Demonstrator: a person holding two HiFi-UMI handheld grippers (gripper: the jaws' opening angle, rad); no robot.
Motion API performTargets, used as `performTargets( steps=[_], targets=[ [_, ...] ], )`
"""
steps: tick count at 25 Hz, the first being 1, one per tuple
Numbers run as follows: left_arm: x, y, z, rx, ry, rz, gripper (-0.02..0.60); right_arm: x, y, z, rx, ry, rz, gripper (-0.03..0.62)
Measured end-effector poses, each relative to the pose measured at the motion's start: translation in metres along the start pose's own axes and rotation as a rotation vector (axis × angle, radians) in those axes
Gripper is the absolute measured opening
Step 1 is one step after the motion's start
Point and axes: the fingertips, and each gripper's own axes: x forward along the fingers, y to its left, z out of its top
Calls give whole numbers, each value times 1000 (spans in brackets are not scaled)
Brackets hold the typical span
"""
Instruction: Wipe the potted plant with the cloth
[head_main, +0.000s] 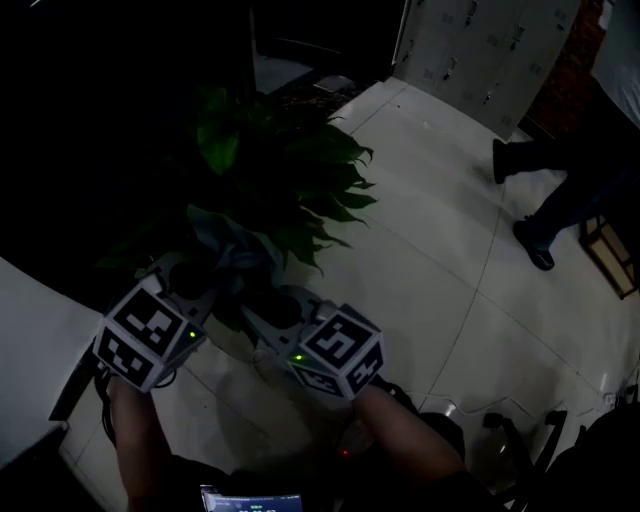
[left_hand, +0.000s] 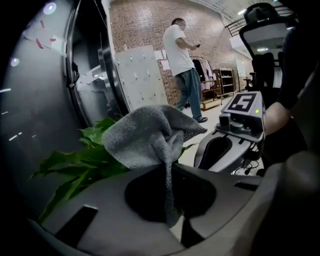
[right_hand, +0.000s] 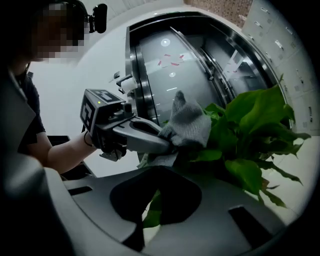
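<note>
Pinching the cloth (left_hand: 145, 135), the left tool (left_hand: 169, 167) is holding it against the plant (right_hand: 250, 130). The right tool (right_hand: 159, 175) is clamping a leaf (right_hand: 151, 212).

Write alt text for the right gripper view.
The right gripper pinches a leaf of the plant, while the left gripper, opposite, holds a grey cloth to its foliage. A curved metal door stands behind.

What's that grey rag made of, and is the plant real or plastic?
The cloth looks like microfibre or terry: fuzzy matte grey, folding limply. The plant looks living: glossy green leaves with midribs and uneven tips, though good plastic can't be ruled out.
</note>
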Motion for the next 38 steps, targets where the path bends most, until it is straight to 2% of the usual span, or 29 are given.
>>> performTargets(
  steps=[3, 5, 8, 11, 14, 17, 19, 21, 26, 30, 32, 34, 36, 38],
  targets=[
    [-29, 5, 32, -71, -137, 22, 20, -2, 9, 2, -3, -10, 41, 3],
    [-53, 28, 42, -132, -192, 120, 20, -1, 14, 4, -3, -18, 60, 3],
    [-80, 71, 29, -182, -191, 314, 20, 1, 19, 6, 13, -33, 73, 3],
    [-91, 93, 18, -201, -187, 415, 20, 3, 11, 7, 39, -33, 27, 3],
    [-89, 110, 13, -171, -182, 516, 20, 1, -3, 2, 30, -8, -54, 3],
    [-70, 118, 8, -51, -84, 570, 20, -1, -13, -4, -30, 35, -131, 3],
    [-46, 112, -1, 38, 27, 536, 20, -3, -17, -8, -62, 56, -163, 3],
    [-24, 99, -7, 101, 95, 452, 20, -7, -20, -12, -77, 68, -178, 3],
    [-10, 66, -12, 153, 143, 257, 20, -8, -15, -10, -90, 73, -138, 3],
    [6, 22, -20, 214, 170, 31, 20, -9, -25, -9, -71, 61, -145, 3],
    [7, 0, -18, 232, 152, -69, 20, -11, -30, -11, -70, 70, -151, 3],
    [2, -15, -6, 233, 97, -128, 20, -13, -34, -11, -81, 82, -156, 3],
    [-7, -20, 14, 209, 21, -134, 20, -17, -39, -11, -80, 87, -167, 3],
    [-17, -8, 33, 141, -48, -56, 20, -23, -45, -11, -69, 85, -184, 3]
  ],
)
